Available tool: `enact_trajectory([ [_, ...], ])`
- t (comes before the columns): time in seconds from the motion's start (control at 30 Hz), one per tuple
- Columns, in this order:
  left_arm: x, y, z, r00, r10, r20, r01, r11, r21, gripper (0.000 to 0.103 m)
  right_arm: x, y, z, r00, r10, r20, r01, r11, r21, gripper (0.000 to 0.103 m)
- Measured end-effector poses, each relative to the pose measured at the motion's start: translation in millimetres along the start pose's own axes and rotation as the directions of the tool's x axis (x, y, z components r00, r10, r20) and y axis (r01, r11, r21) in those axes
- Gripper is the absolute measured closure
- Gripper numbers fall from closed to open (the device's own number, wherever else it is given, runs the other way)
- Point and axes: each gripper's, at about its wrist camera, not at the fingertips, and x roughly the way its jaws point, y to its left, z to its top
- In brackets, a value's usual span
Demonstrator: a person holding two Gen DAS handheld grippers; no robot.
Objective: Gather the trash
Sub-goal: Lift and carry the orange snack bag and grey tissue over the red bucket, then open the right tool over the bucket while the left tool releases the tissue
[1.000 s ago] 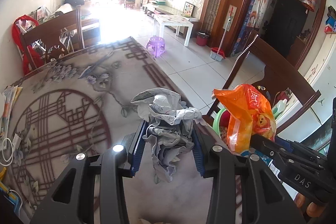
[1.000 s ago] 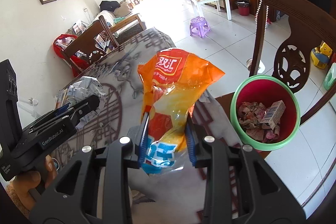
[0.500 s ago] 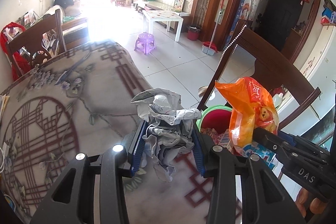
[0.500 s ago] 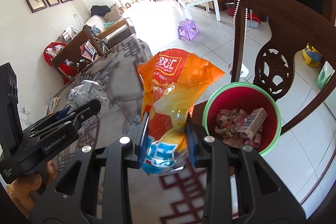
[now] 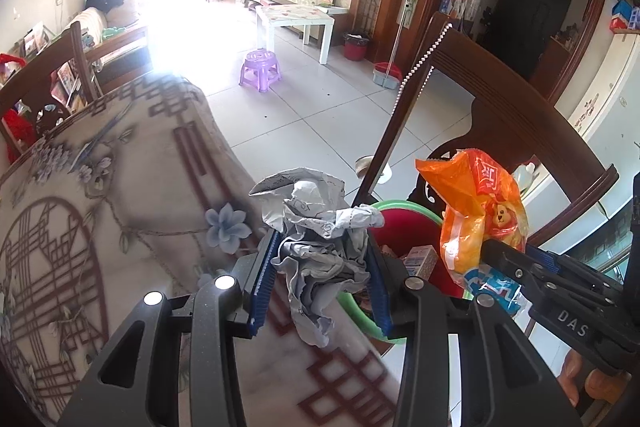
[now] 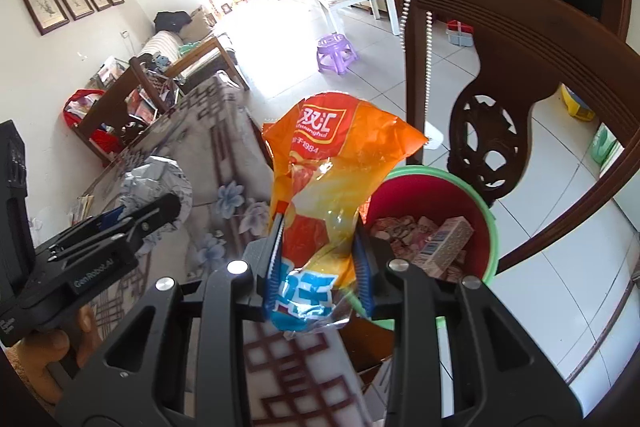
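The left gripper (image 5: 320, 279) has its blue-padded fingers (image 5: 262, 283) clamped on a crumpled wad of grey-white paper (image 5: 316, 227), which bulges up above the pads and hangs a little below them; the wad sits over the right edge of the tabletop (image 5: 100, 227), right at the green rim of the red trash bin (image 5: 404, 223) that stands on the seat of a dark wooden chair (image 5: 520, 123) just off that edge. The right gripper (image 6: 318, 267) has its fingers (image 6: 276, 259) pressed shut on the lower part of an orange snack bag (image 6: 332, 163), whose printed top flares upward above the pads and whose blue bottom end sticks out below them; the bag is over the same tabletop edge, just beside the bin (image 6: 440, 203), where scraps and a small carton (image 6: 444, 239) already lie. Compared with a second earlier, both grippers have travelled sideways across the patterned cloth (the grips themselves look unchanged): then the paper was well in over the tabletop's round red motif with the bin barely showing behind the bag, and now the bin lies directly behind the left fingers, while in the right wrist view it has drawn in from the right side to touch the bag's outline.
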Motion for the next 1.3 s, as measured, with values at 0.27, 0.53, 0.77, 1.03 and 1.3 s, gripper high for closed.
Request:
enact_trajectory([
  [0.27, 24.8, -17.1, 10.8, 0.999, -0.006, -0.043, 0.006, 1.0, 0.008, 0.065, 19.9, -35.5, 12.0, 0.998, -0.042, -0.041, 0.044, 0.998, 0.035, 0.072],
  [0.53, 45.2, -28.2, 15.0, 0.997, -0.005, -0.076, 0.006, 1.0, 0.01, 0.065, 41.7, -65.4, 17.4, 0.991, -0.093, -0.092, 0.1, 0.992, 0.073, 0.068],
  [0.77, 59.7, -46.2, 18.0, 0.995, -0.027, -0.097, 0.03, 0.999, 0.031, 0.065, 43.4, -77.6, 21.9, 0.99, -0.101, -0.096, 0.109, 0.991, 0.081, 0.062],
  [1.03, 74.0, -57.9, 19.1, 0.993, -0.042, -0.109, 0.049, 0.997, 0.059, 0.065, 42.4, -90.0, 22.1, 0.989, -0.109, -0.095, 0.119, 0.987, 0.107, 0.057],
  [1.3, 109.2, -85.8, 15.6, 0.983, -0.056, -0.172, 0.081, 0.987, 0.141, 0.065, 26.8, -101.8, 22.0, 0.985, -0.165, -0.041, 0.169, 0.978, 0.126, 0.046],
])
